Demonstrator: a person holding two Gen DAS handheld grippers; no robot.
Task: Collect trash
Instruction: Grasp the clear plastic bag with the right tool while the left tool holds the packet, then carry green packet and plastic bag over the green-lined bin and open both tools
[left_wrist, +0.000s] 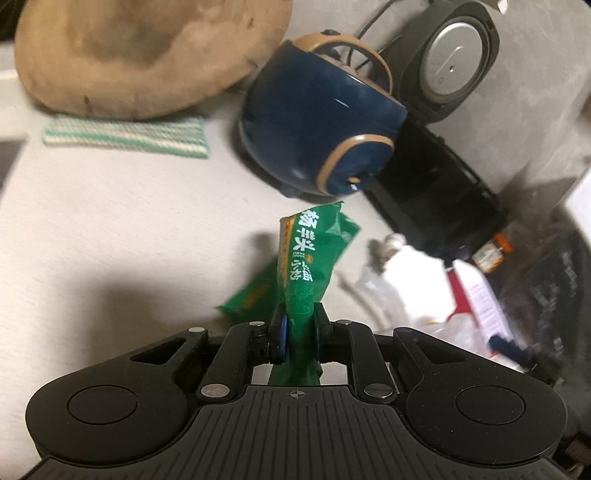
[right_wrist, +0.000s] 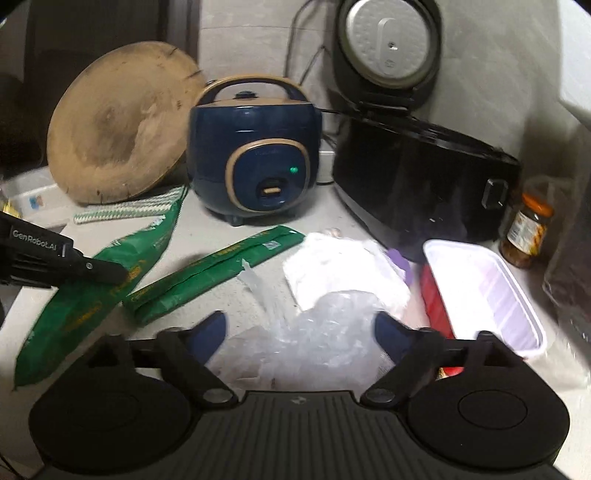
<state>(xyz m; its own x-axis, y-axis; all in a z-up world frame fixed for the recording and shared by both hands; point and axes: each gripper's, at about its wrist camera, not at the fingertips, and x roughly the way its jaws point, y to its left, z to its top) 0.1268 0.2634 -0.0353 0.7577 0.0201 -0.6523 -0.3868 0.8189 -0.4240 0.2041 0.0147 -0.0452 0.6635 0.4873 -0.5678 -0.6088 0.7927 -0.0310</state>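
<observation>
My left gripper (left_wrist: 298, 321) is shut on a green snack wrapper (left_wrist: 312, 254) with white lettering and holds it off the counter; it also shows in the right wrist view (right_wrist: 92, 284) at the left. A second green wrapper (right_wrist: 210, 266) lies flat on the counter and shows behind the held one (left_wrist: 251, 295). My right gripper (right_wrist: 301, 332) is open above a crumpled clear plastic bag (right_wrist: 314, 332). A white crumpled wrapper (right_wrist: 340, 269) lies just beyond the bag. A white plastic tray (right_wrist: 487, 288) with a red piece under it sits to the right.
A blue rice cooker (right_wrist: 255, 147) and a black open rice cooker (right_wrist: 417, 173) stand at the back. A round wooden board (right_wrist: 122, 122) leans at the left with a striped cloth (right_wrist: 129, 210) below it. A jar (right_wrist: 528, 232) stands at the far right.
</observation>
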